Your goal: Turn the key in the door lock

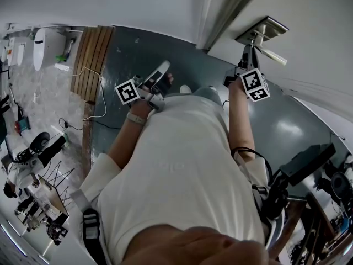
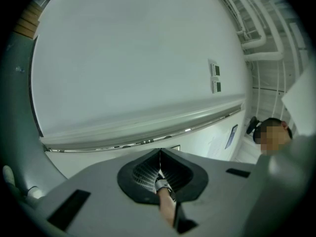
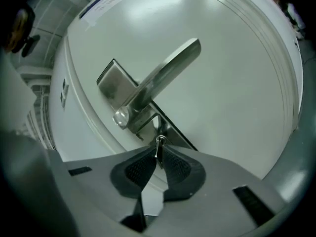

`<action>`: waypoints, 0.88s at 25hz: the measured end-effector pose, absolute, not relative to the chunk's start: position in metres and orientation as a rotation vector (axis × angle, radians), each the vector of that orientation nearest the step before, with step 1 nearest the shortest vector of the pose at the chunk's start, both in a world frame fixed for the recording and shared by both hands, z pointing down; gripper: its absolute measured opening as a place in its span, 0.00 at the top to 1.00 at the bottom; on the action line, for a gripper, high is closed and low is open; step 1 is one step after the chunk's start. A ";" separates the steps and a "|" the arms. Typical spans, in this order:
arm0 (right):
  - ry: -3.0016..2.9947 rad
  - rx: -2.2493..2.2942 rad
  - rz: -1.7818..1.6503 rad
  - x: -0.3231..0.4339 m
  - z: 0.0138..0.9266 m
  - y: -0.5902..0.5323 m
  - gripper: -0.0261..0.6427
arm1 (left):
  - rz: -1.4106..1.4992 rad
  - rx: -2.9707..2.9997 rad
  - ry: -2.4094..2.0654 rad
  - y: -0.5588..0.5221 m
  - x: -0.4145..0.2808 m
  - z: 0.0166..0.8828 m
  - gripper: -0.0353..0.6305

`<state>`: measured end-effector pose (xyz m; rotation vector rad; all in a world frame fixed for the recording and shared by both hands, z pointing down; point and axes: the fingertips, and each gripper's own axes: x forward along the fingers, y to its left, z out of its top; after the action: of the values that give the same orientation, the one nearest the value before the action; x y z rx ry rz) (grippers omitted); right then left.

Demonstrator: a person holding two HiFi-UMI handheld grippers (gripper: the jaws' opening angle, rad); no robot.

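One claw counts: my right claw (image 3: 159,156) pinches the key (image 3: 159,143), seated straight ahead in the lock (image 3: 163,128) under the door handle (image 3: 165,73), shaft in line with the claw, while the left claw (image 2: 160,168) idles pressed together.

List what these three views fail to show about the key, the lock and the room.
- Keyhole: right gripper view, covered by the key and the right tool.
- Key's blade: same view, buried in the lock plate.
- Key in head view: too small, behind the right tool.
- Wall panels, left gripper view: print too small to read.
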<state>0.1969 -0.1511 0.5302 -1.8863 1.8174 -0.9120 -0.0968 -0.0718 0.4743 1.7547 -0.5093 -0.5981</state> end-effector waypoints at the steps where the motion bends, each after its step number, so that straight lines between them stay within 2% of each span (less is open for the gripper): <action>1: 1.795 -1.859 -0.933 0.197 0.530 -0.151 0.89 | -0.599 1.753 -0.511 -0.072 -0.097 0.475 0.94; 22: 1.447 -1.482 -1.234 0.199 0.536 -0.146 0.88 | -0.624 1.706 -0.520 -0.072 -0.101 0.479 0.94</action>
<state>0.1989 -0.1455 0.5355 -1.4820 1.4466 -1.2340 -0.1009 -0.0722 0.4786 1.7056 -0.5201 -0.6236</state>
